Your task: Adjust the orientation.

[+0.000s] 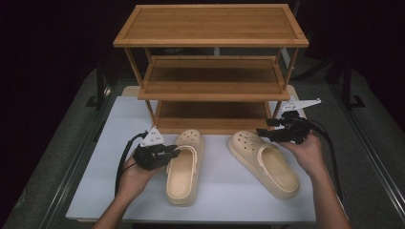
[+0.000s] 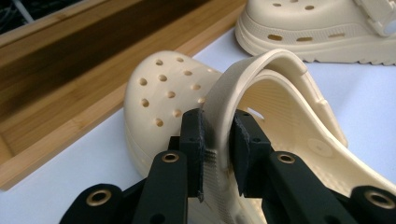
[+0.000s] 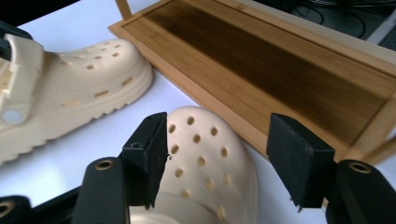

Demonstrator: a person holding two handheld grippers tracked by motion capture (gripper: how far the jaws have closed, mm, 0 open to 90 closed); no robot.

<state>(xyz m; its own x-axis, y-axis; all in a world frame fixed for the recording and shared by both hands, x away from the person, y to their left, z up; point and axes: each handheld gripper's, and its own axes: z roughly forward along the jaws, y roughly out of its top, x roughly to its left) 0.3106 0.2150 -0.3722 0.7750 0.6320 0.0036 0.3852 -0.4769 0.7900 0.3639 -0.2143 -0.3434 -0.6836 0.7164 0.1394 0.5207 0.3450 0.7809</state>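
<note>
While strap-clamped, left gripper [image 2: 219,154] on clog [image 2: 168,98]

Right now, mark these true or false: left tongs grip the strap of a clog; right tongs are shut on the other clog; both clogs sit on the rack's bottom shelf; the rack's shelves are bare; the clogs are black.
1. Left tongs grip the strap of the left clog: true.
2. Right tongs are shut on the right clog: false, they stand open above its toe.
3. Both clogs sit on the bottom shelf: false, both are on the table.
4. The rack shelves are bare: true.
5. The clogs are black: false, cream.
</note>
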